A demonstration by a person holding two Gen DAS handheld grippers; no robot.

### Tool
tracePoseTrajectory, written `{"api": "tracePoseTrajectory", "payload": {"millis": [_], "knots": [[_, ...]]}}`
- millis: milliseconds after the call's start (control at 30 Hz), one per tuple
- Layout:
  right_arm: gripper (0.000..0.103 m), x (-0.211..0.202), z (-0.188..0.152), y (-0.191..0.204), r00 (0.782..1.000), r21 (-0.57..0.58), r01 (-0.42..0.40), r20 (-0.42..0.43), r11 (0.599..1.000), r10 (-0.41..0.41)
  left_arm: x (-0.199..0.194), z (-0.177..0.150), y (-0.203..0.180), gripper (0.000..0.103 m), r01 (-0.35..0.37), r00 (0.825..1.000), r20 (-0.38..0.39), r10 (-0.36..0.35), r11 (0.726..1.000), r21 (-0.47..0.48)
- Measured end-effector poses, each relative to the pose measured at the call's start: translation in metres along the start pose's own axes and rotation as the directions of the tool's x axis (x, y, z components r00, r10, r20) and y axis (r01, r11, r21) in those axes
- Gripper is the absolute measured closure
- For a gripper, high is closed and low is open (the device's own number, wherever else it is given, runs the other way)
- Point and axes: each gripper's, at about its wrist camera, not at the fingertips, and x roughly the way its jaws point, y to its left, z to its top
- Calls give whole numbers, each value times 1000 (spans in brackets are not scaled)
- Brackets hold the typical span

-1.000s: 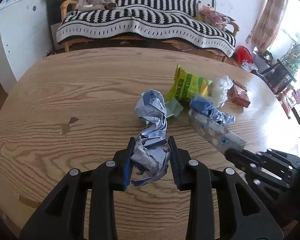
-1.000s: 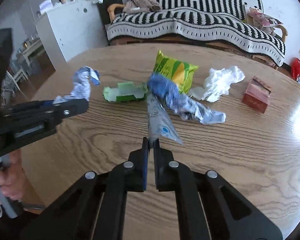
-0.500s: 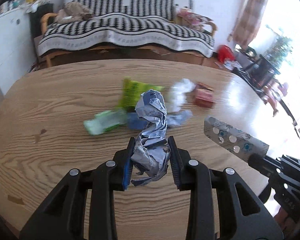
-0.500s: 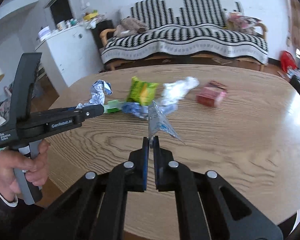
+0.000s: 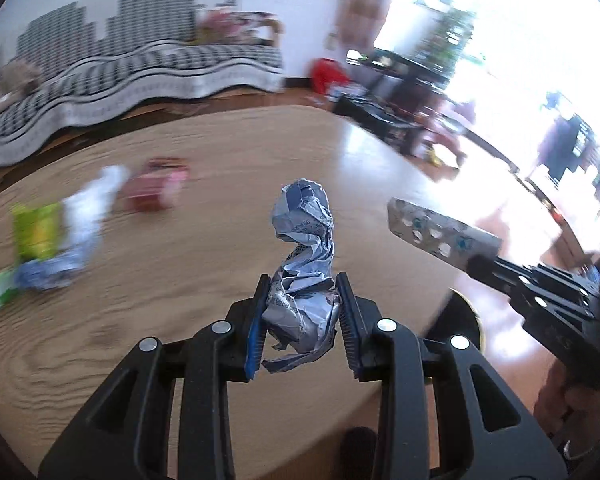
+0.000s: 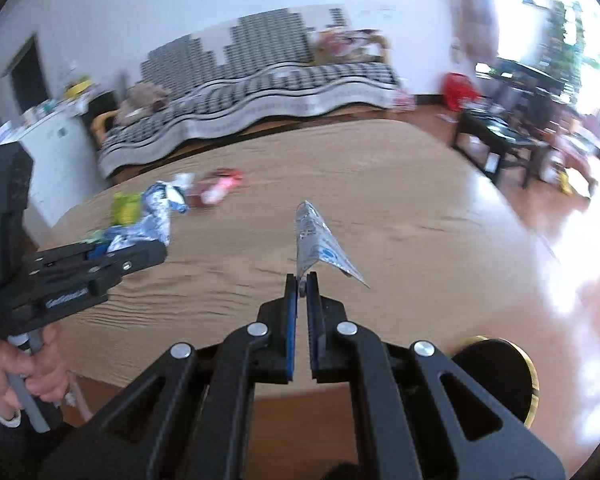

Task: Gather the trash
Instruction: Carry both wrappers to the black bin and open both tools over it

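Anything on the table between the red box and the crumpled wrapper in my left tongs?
Nothing: in the left wrist view, only bare wooden table lies between the red box and the crumpled wrapper in the left tongs.

A home living room: sofa (image 6: 260, 92) draped in a black-and-white striped throw, round wooden bench (image 6: 380, 208), white cabinet (image 6: 56, 148), dark side table (image 6: 496, 136), curtained bright window (image 5: 500, 40), plant (image 5: 452, 36).

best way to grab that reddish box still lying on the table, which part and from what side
Take the reddish box from above, across its narrower sides. It seems to lie flat and apart from the white wad, so fingers fit either side. It is blurred, so its edges are uncertain. Both grippers are full now.
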Motion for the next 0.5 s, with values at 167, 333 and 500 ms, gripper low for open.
{"api": "tracePoseTrajectory", "payload": {"millis": [167,333,500], "knots": [[97,-28,-22,-81,994,118,104,5,988,-105,31,-8,-81,71,113,993,-41,-110,988,107],[97,-40,-46,-144,979,211,204,-43,956,-200,59,-20,-148,71,229,972,-95,-214,954,191],[97,-33,-72,-181,960,268,276,-133,923,-248,86,-34,-188,71,293,952,-157,-262,928,232]]}}
